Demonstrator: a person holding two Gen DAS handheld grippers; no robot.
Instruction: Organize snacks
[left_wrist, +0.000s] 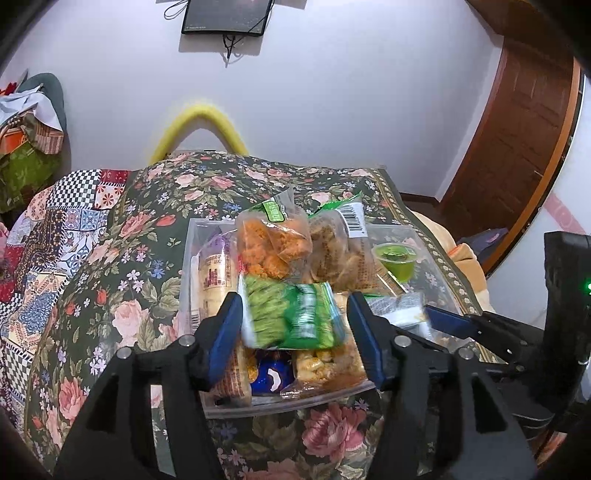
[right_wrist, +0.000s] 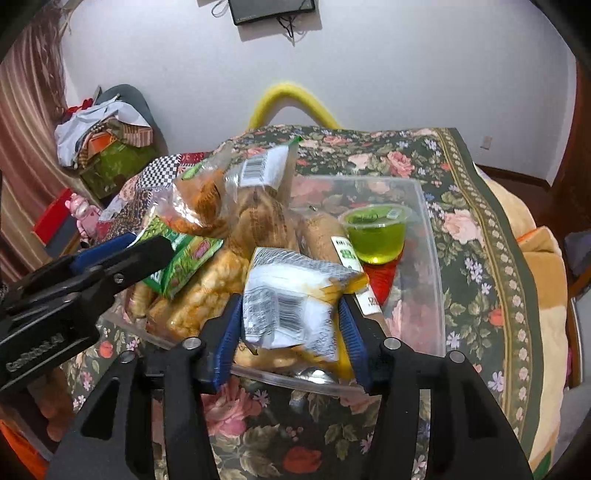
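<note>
Left wrist view: left gripper (left_wrist: 293, 325), blue pads closed on a green snack packet (left_wrist: 291, 317), held over the near end of a clear plastic bin (left_wrist: 192, 236) standing on a floral cloth (left_wrist: 122, 258). In the bin: orange snack bag (left_wrist: 271, 247) and brown snack bag (left_wrist: 334, 254) on top of the heap, a tall pale packet (left_wrist: 210, 280) at the left wall, a green jelly cup (left_wrist: 393, 260) at the far right, a blue foil piece (left_wrist: 271, 378) at the near edge. Right gripper (left_wrist: 439, 321) enters from the right. Right wrist view: right gripper (right_wrist: 291, 325), pads clamped on a white-and-yellow packet (right_wrist: 291, 306) above the bin's near right part; the jelly cup (right_wrist: 376, 232) sits beyond it, the bin's right end largely bare. Left gripper (right_wrist: 122, 251) at left with the green packet (right_wrist: 181, 262)
</note>
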